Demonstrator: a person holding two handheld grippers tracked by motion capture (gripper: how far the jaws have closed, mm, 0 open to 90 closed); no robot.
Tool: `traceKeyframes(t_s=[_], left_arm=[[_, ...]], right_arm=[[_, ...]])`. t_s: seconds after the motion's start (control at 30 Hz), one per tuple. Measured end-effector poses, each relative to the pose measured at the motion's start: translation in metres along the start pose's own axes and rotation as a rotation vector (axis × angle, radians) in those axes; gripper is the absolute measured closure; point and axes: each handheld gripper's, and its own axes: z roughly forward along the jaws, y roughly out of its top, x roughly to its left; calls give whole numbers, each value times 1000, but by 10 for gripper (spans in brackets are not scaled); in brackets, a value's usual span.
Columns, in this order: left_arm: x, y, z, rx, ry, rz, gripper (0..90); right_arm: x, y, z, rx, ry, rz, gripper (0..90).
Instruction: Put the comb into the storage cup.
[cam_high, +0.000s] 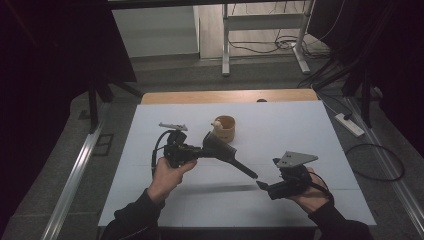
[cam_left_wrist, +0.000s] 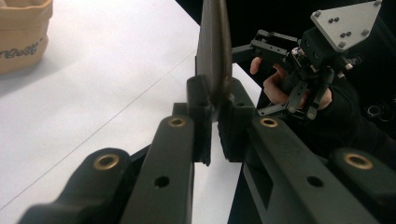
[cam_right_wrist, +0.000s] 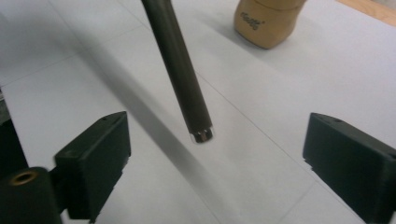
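A black tool (cam_high: 226, 150) with a flat wide head and a long round handle hangs over the white table (cam_high: 300, 130). My left gripper (cam_high: 200, 151) is shut on the flat head (cam_left_wrist: 214, 46), whose edge is clamped between the pads (cam_left_wrist: 214, 112). The handle (cam_right_wrist: 177, 70) slopes down toward my right gripper (cam_high: 260, 185). Its metal-capped end hovers just ahead of the gap between the right gripper's jaws (cam_right_wrist: 217, 156), which stand wide open and touch nothing. A tan cup (cam_high: 224, 128) stands behind the tool, also seen in the left gripper view (cam_left_wrist: 21, 37) and the right gripper view (cam_right_wrist: 268, 21).
The white sheet covers most of a wooden tabletop, whose far edge (cam_high: 230, 96) shows. Something small and pale sticks out of the cup. On the floor beyond lie cables and a power strip (cam_high: 350, 125), with desk legs (cam_high: 226, 45) at the back.
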Motion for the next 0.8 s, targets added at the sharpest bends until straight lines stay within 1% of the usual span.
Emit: traceKeyframes(t_s=[0.13,0.3,0.47,0.7,0.8], left_arm=[[1,0,-2,-2,8,2,829],[3,2,-5,-12,26,5,830],[2,3,-9,-20,43,12,829],[5,5,-13,-30,55,10,829],[6,6,-15,-35,63,14,829]], right_arm=[[-4,-2,-3,0,-1,22,50],[-8,-6,-7,-1,0,26,38],[-11,-10,-9,15,-17,44,2],[-15,-16,-11,47,-29,66,0],[-16,-19,-12,62,-31,65,0]])
